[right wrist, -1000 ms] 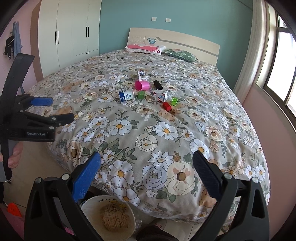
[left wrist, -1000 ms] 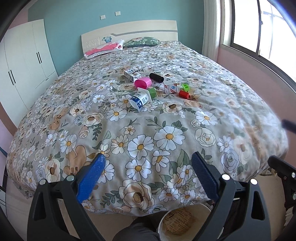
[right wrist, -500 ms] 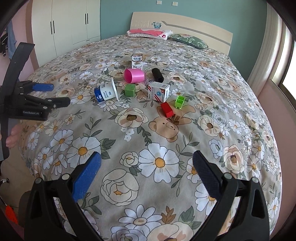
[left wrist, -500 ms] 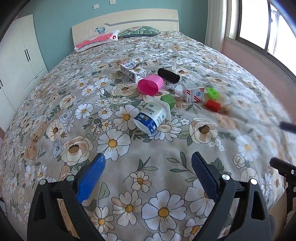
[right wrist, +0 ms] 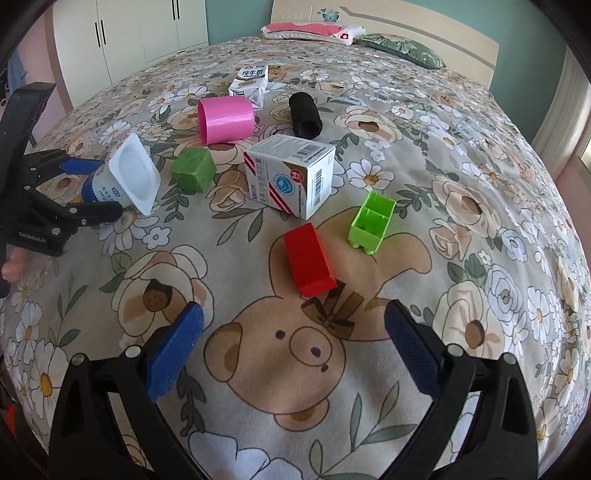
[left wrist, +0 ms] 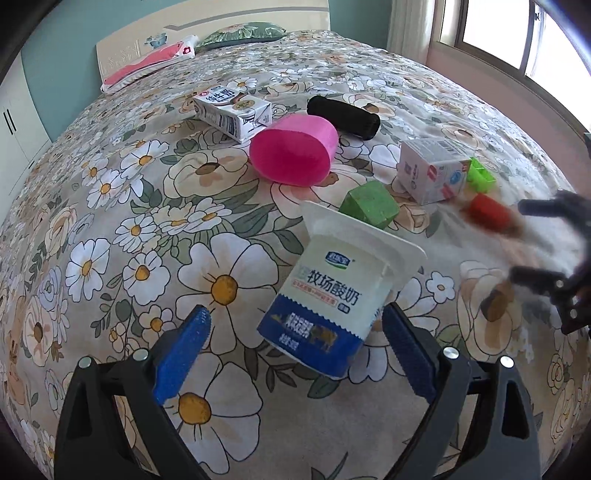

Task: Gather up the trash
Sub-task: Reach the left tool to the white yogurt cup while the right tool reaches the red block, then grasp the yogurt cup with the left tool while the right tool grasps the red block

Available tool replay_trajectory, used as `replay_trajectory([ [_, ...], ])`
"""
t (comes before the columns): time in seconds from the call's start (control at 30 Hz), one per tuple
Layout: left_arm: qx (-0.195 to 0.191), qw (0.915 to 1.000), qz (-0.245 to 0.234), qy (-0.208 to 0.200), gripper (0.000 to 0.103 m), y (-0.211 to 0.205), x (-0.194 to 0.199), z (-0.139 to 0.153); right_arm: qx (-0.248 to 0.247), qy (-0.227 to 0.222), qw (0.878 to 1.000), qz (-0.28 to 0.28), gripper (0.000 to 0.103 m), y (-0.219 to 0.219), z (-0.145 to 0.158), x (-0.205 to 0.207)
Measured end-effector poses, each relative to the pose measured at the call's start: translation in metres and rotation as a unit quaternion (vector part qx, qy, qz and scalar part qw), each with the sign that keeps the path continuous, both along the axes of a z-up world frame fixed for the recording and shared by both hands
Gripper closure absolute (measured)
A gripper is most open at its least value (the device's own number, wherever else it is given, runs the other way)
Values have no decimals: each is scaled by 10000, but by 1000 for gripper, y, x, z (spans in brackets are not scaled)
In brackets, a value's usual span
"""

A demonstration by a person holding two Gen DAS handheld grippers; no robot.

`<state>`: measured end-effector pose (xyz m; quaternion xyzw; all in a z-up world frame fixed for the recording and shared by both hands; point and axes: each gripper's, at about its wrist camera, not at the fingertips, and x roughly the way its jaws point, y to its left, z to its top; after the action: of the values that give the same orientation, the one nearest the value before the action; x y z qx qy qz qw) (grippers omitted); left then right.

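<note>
Floral bedspread (right wrist: 461,177), pink pillow (right wrist: 310,30), white wardrobe (right wrist: 122,33)

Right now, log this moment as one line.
left gripper: open, straddling yogurt cup | right gripper: open, empty, near red block | cup on bed, unlifted

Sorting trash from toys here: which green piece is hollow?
The lime-green block beside the red block; its open top shows two compartments. The darker green cube is solid.

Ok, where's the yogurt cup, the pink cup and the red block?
yogurt cup (left wrist: 321,295): left wrist view, on its printed side label.
pink cup (right wrist: 226,120): right wrist view, on its curved outer wall.
red block (right wrist: 308,258): right wrist view, on its top face.
</note>
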<state>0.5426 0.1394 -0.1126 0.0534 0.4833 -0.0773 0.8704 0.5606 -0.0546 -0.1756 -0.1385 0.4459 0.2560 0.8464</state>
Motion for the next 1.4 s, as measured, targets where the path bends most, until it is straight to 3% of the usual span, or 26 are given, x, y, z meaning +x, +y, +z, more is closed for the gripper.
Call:
replay_trajectory([
  [0.07, 58, 10000, -66, 9, 8, -2, 6, -4, 88, 105, 9999, 36, 7, 2, -4, 11],
  [0.17, 124, 9998, -124, 25, 9, -6, 12, -8, 116, 162, 9996, 182, 21, 8, -6, 19],
  [0.37, 158, 9993, -328, 78, 37, -20, 18, -8, 134, 150, 9993, 308, 42, 15, -6, 29],
  [0.4, 156, 9993, -332, 93, 44, -21, 19, -8, 172, 178, 9992, 302, 48, 15, -6, 30],
  [0.5, 128, 9994, -299, 154, 52, -24, 19, -7, 187, 220, 9993, 226, 62, 14, -5, 30],
  [0.57, 74, 9995, -263, 178, 53, -25, 17, -5, 235, 298, 9990, 217, 81, 12, -4, 28],
  [0.73, -98, 9994, -180, 278, 54, -26, 10, 8, 207, 255, 9993, 153, 82, 8, 5, 13],
  [0.87, -138, 9997, -115, 169, 54, -28, -7, 34, 275, 116, 9995, 120, 82, 0, 30, -7],
  [1.4, -68, 9967, -90, -803, 54, -56, -129, 205, 503, -1088, 9928, 59, 82, -37, 213, -148],
])
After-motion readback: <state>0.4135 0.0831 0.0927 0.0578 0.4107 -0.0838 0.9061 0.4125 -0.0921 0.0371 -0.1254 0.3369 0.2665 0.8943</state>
